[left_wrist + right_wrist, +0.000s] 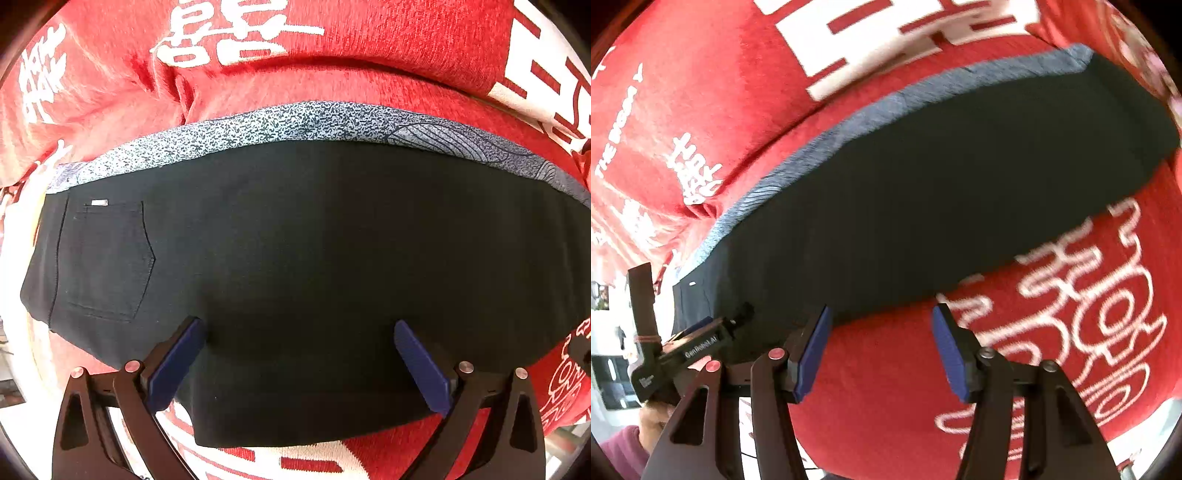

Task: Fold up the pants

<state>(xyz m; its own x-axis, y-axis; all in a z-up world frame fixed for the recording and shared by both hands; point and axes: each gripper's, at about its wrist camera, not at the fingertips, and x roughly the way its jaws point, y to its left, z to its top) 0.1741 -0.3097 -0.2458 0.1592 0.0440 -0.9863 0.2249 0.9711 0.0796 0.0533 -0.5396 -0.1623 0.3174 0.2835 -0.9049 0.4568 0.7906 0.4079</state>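
Black pants lie flat, folded lengthwise, on a red blanket; a back pocket shows at the left end. They also show in the right wrist view as a long dark band. My left gripper is open and empty, its blue pads just above the pants' near edge. My right gripper is open and empty over the red blanket, just off the pants' near edge. The left gripper shows at the lower left of the right wrist view.
A red blanket with white lettering covers the surface, also in the right wrist view. A grey-blue speckled cloth lies under the pants along their far edge. A hand holds the left gripper.
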